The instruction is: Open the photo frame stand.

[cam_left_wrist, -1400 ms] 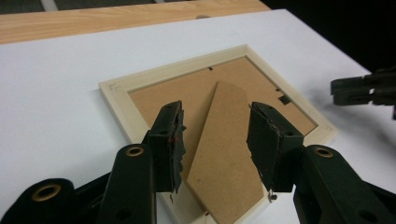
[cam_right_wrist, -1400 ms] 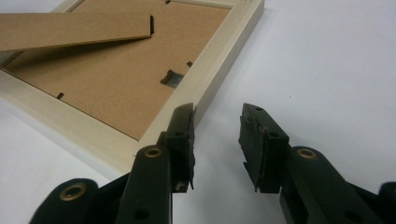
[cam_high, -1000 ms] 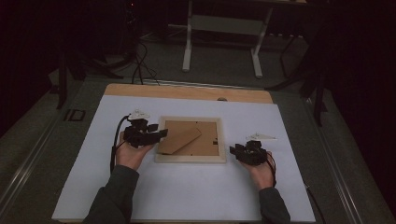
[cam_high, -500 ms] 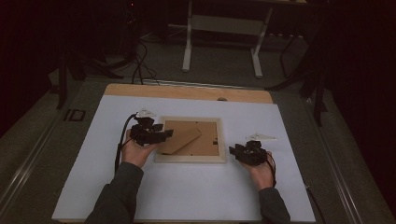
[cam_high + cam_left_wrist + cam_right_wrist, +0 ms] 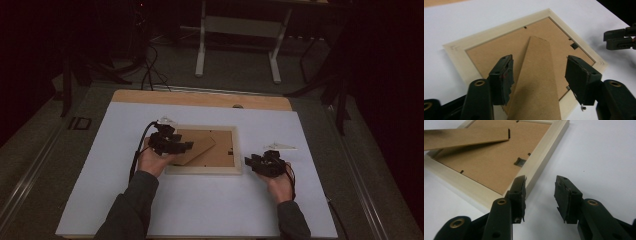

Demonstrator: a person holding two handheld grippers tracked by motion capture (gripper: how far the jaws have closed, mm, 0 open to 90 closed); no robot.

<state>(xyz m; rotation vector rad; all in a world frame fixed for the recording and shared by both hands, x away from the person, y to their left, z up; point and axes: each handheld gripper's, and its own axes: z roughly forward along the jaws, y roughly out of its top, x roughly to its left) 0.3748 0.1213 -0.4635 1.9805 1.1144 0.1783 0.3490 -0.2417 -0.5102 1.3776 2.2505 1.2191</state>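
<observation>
A white mat (image 5: 200,200) was spread over the table, and a pale wooden picture frame (image 5: 202,171) was laid on it face down near the middle, its brown backing board (image 5: 220,150) turned upward. At the left, the left gripper (image 5: 179,147) was held in a person's hand over the frame's left edge. In the left gripper view, its jaws had just been opening and were seen standing wide, one on each side of the cardboard easel stand (image 5: 536,82), which was raised off the backing at a slant; a gap was visible between each pad and the stand, so nothing was gripped. Small metal tabs (image 5: 574,45) were seen along the inner edge of the frame. At the right, the right gripper (image 5: 254,162) was rested on the mat just beside the frame's right edge. In the right gripper view, its jaws had just been opening slightly and were parted about halfway with only bare mat between them, the left jaw close to the frame's corner (image 5: 536,173).
</observation>
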